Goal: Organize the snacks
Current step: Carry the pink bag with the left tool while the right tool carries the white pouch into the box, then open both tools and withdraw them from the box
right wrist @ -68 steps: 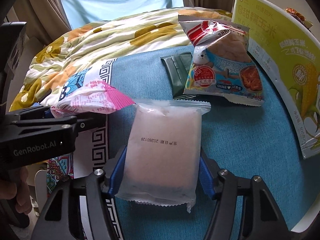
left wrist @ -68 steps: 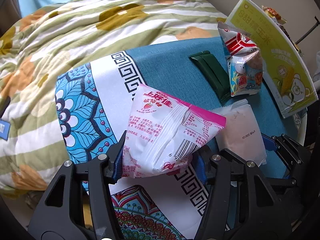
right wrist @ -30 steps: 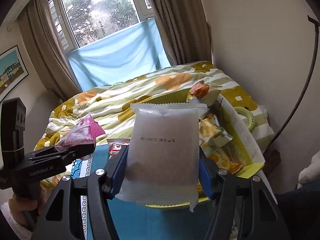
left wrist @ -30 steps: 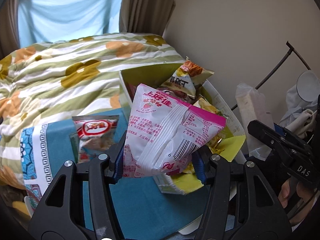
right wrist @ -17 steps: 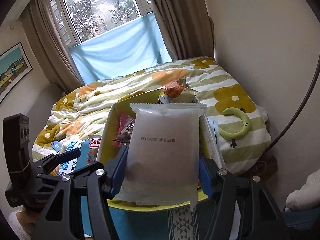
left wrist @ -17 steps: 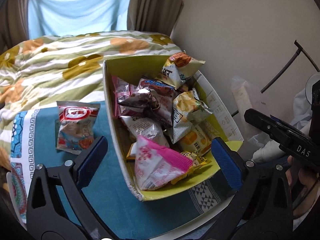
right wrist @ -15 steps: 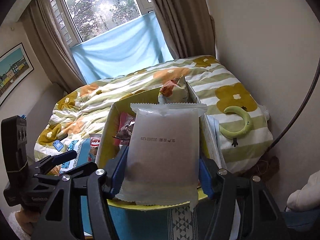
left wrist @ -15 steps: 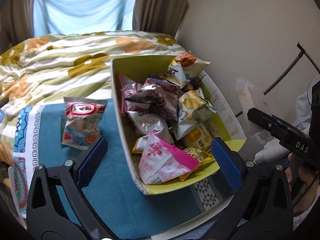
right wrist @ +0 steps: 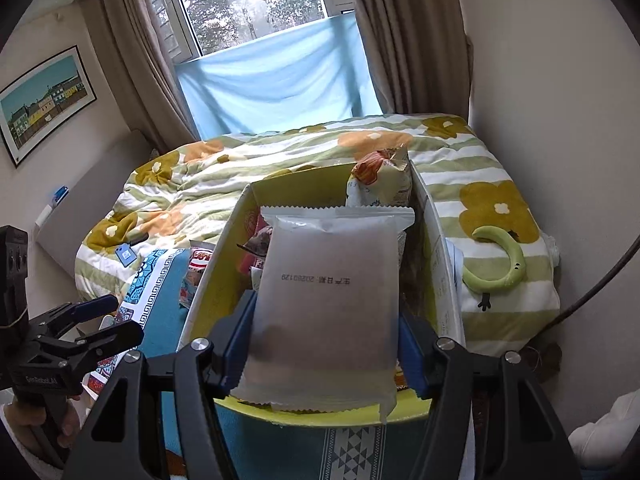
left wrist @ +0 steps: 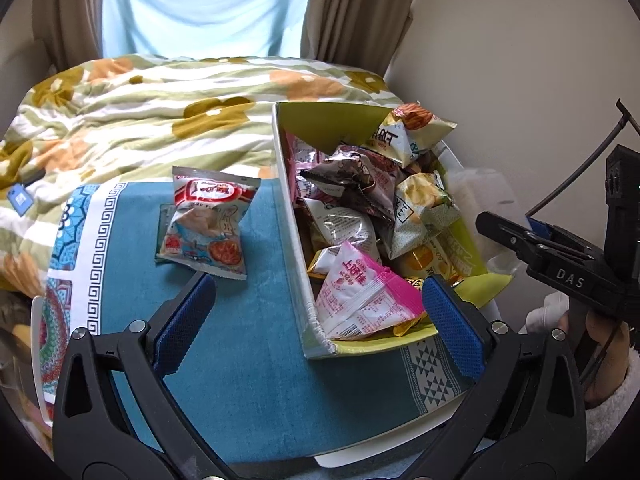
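My left gripper [left wrist: 316, 316] is open and empty, above the near end of the yellow-green snack box [left wrist: 290, 204]. A pink and white snack bag [left wrist: 362, 300] lies in the box's near corner on several other snacks. A red and white shrimp chip bag [left wrist: 206, 224] lies on the blue cloth [left wrist: 240, 360], over a dark green packet [left wrist: 162, 220]. My right gripper [right wrist: 326, 344] is shut on a frosted white packet [right wrist: 330, 304], held upright above the box [right wrist: 208, 280]. The left gripper also shows in the right wrist view [right wrist: 100, 320].
The box stands on a small cloth-covered table against a bed with a flowered quilt [left wrist: 140, 116]. A wall [left wrist: 520, 60] is right of the box. A green crescent toy [right wrist: 502, 264] lies on the quilt. A black metal rod [left wrist: 576, 172] stands at right.
My left gripper opened and dropped the pink bag into the box, then drew back a little. My right gripper carried the white packet from the table up over the box.
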The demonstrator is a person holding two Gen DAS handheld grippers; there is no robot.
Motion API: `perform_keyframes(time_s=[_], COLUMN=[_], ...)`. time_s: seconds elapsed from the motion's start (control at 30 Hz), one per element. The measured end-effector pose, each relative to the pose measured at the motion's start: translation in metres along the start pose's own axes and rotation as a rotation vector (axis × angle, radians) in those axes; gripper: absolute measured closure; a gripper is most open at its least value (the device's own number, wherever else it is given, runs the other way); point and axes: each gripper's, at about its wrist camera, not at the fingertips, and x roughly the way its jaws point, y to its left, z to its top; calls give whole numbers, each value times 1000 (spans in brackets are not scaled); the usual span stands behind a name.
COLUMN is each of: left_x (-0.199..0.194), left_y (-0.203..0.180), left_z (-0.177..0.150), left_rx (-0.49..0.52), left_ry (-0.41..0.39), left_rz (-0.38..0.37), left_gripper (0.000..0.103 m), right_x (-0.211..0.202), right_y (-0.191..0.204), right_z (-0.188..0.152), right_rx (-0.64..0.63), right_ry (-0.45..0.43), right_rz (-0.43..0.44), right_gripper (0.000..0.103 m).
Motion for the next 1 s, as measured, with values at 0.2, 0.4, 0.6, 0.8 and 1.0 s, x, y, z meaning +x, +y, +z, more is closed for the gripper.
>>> perform_keyframes(time_s=[0.2, 0.4, 0.6, 0.8, 1.0], left_x=[0, -4, -25, -53, -76], left_y=[10, 24, 29, 45, 79], left_z=[-22, -36, -39, -36, -33], left_rx=[-32, -73, -75, -57, -52], left_ry=[29, 34, -5, -56, -83], left_rz=[34, 44, 60, 74, 68], left_gripper=[1, 1, 1, 1, 1], right_x=[23, 22, 9, -12, -27], right_y=[-7, -10, -4, 11, 43], right_z=[-16, -36, -37, -26, -20], right_rx=[4, -11, -17, -23, -32], right_ry=[40, 54, 28, -12, -53], right_rz=[-11, -17, -7, 7, 8], right_gripper=[0, 0, 0, 0, 0])
